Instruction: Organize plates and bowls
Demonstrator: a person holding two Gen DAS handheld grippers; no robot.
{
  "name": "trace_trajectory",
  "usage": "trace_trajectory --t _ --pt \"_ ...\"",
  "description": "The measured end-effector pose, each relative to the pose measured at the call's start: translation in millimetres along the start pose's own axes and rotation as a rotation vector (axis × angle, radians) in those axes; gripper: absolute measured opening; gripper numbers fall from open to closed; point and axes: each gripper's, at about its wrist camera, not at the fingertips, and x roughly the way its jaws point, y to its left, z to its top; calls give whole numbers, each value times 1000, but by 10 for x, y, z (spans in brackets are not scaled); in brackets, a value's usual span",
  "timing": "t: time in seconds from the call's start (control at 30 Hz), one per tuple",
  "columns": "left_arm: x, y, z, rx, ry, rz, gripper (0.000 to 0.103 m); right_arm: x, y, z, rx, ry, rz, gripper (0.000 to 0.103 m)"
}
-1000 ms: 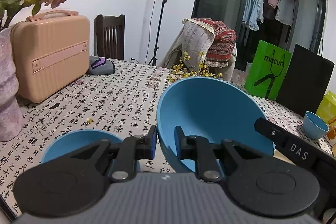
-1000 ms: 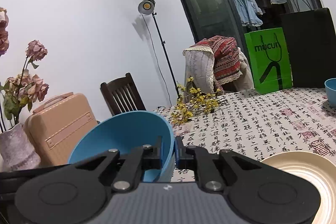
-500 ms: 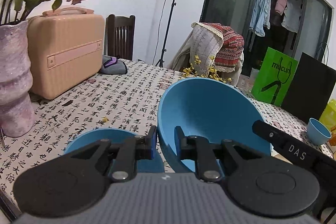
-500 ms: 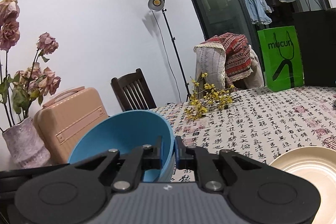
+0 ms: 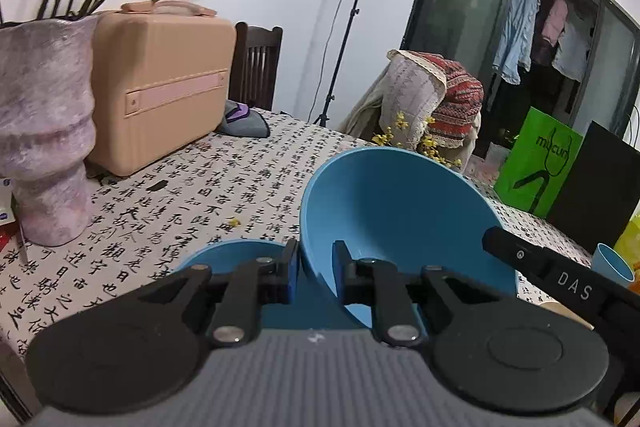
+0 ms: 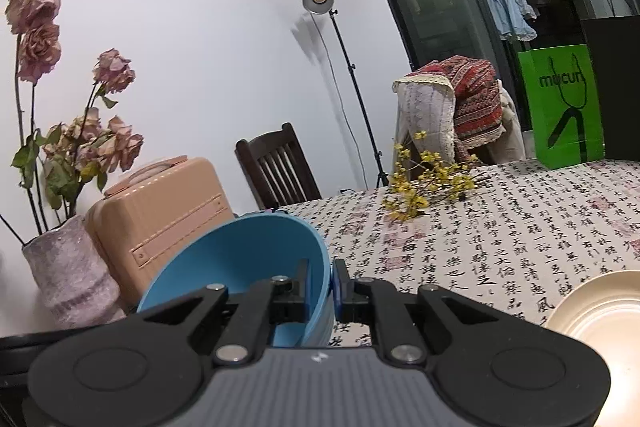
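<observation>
Pinching the big bowl (image 5: pixel 400 211) by opposite rims, left fingers (image 5: pixel 314 271) and right fingers (image 6: pixel 320 285) clamped, I judge it light, stiff, slippery.

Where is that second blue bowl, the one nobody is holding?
In the left wrist view, the second blue bowl sits low on the tablecloth, just left of and below the lifted blue bowl, partly hidden behind the left tongs.

Both hand-held grippers (image 5: pixel 316 267) (image 6: pixel 321 287) clamped.
</observation>
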Motion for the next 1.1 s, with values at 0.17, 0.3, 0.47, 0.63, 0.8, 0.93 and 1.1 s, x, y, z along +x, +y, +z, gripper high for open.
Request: trace_trajectory --t 0.17,0.3,0.47,0.63,0.8,0.93,1.1 --pt "-15 110 -1 -15 0 17 17 50 99 -30 -3 12 23 10" --pt "-29 191 -9 -23 -1 31 17 88 163 -59 -4 19 36 10" --pt "-55 282 -28 -38 1 42 17 145 235 -97 -5 35 55 10" --pt "-63 361 -46 -45 4 55 17 209 294 -133 -6 52 67 10" --pt "-60 447 -73 -61 15 72 17 269 343 -182 -7 73 81 10" --pt "-70 517 -101 -72 20 87 17 309 392 -220 -10 86 90 10" --pt "-58 575 -136 -80 34 105 17 355 449 -271 -17 105 101 10"
